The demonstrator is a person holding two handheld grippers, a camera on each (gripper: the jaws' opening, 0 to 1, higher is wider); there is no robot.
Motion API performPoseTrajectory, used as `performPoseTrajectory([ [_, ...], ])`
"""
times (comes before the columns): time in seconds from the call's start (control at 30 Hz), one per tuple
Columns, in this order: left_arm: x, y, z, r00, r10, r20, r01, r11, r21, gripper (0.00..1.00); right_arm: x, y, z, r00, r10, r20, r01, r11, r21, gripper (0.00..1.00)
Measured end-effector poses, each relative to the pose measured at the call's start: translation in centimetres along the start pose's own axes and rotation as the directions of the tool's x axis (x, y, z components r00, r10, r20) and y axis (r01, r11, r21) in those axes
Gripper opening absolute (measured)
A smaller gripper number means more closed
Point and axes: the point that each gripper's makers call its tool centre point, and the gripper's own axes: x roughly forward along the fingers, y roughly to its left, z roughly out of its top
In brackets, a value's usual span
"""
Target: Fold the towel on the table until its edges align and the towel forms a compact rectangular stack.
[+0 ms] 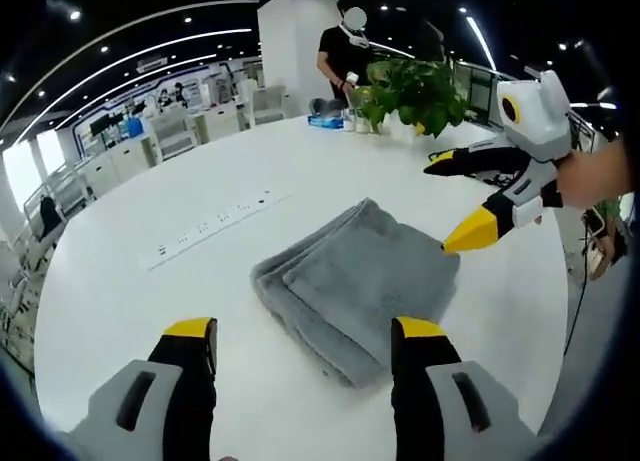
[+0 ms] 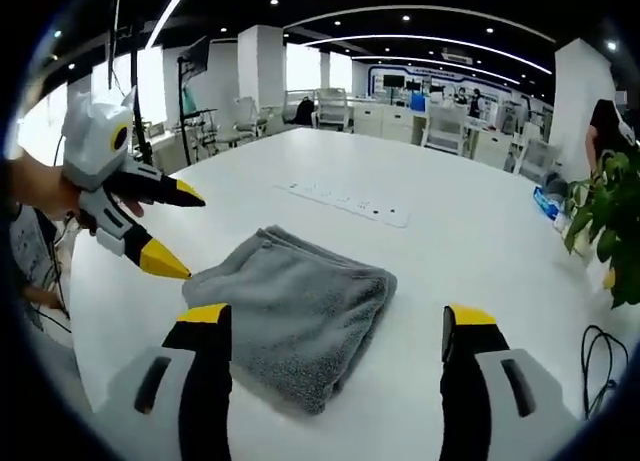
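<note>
Left gripper view: white table (image 1: 300, 181), open-plan office bkgd.

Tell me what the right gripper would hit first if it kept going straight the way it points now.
Most likely the folded grey terry towel, which lies on the white table just ahead between the open jaws of the right gripper. Depth is uncertain.

The towel (image 1: 355, 281) is grey and plush, folded into a thick, roughly rectangular stack of several layers; it lies flat on the white counter (image 1: 200, 271); in the left gripper view its layered edges show along the near-left side, not quite flush; in the right gripper view (image 2: 290, 306) a rounded fold faces the far-right side.
</note>
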Motion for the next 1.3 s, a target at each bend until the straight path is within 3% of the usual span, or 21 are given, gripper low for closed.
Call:
performPoseTrajectory([
  [0.8,-5.9,-2.4,1.4,0.998,0.015,0.055,-0.019,0.998,0.064,0.73,-5.6,2.5,0.4,1.000,0.018,0.023,-0.018,1.000,-0.023,0.85],
  [1.3,-9.1,-4.9,1.3,0.996,0.004,0.088,-0.007,1.000,0.025,0.74,-8.8,4.9,1.4,0.996,0.037,0.081,-0.035,0.999,-0.022,0.85],
])
